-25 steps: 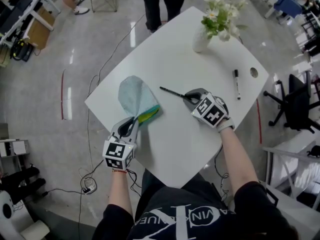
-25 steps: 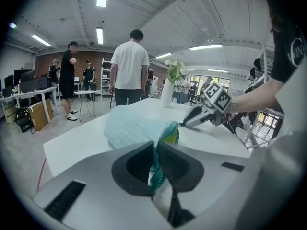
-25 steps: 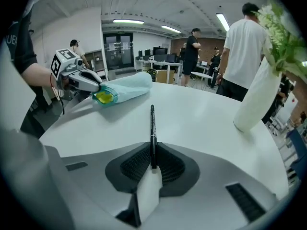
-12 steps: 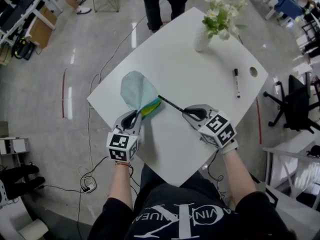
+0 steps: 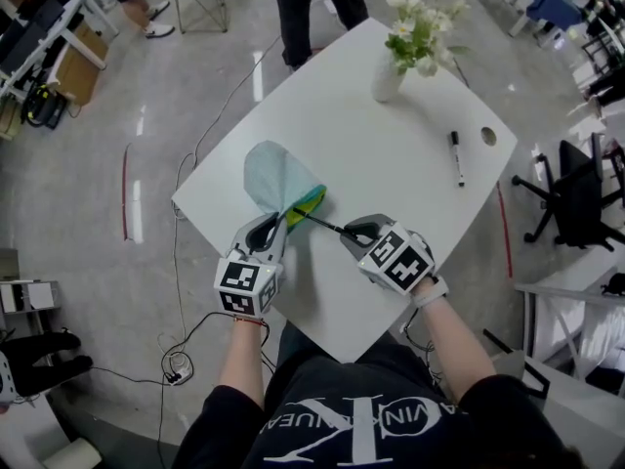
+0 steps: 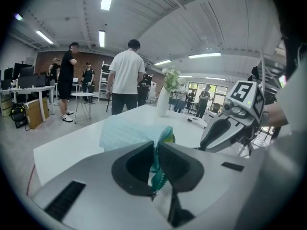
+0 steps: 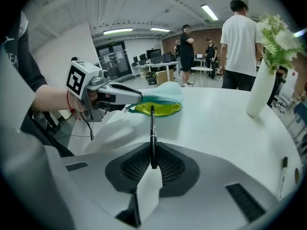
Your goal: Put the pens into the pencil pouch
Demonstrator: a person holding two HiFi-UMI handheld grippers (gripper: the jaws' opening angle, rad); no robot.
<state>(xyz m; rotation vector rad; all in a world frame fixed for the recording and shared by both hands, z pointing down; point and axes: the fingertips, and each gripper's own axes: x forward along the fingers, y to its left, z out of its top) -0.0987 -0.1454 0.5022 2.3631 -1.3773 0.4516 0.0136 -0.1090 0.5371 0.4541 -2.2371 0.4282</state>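
A light teal pencil pouch (image 5: pixel 278 179) with a yellow-green lining lies on the white table (image 5: pixel 391 145). My left gripper (image 5: pixel 276 228) is shut on the pouch's teal zipper edge (image 6: pixel 156 164) and holds its mouth (image 7: pixel 158 108) open. In my right gripper (image 5: pixel 354 233), shut on it, a black pen (image 5: pixel 320 223) sticks out toward the pouch. The pen's tip (image 7: pixel 152 109) sits right at the open mouth. A second black pen (image 5: pixel 455 156) lies apart on the table's right side, also seen in the right gripper view (image 7: pixel 283 169).
A white vase of flowers (image 5: pixel 395 62) stands at the table's far corner. A round hole (image 5: pixel 488 136) is in the tabletop near the second pen. A person (image 5: pixel 312 3) stands beyond the table. A black office chair (image 5: pixel 576 198) is to the right.
My right gripper has carried the black pen leftward, from mid-table to the pouch's mouth. My left gripper has lifted the pouch's edge slightly.
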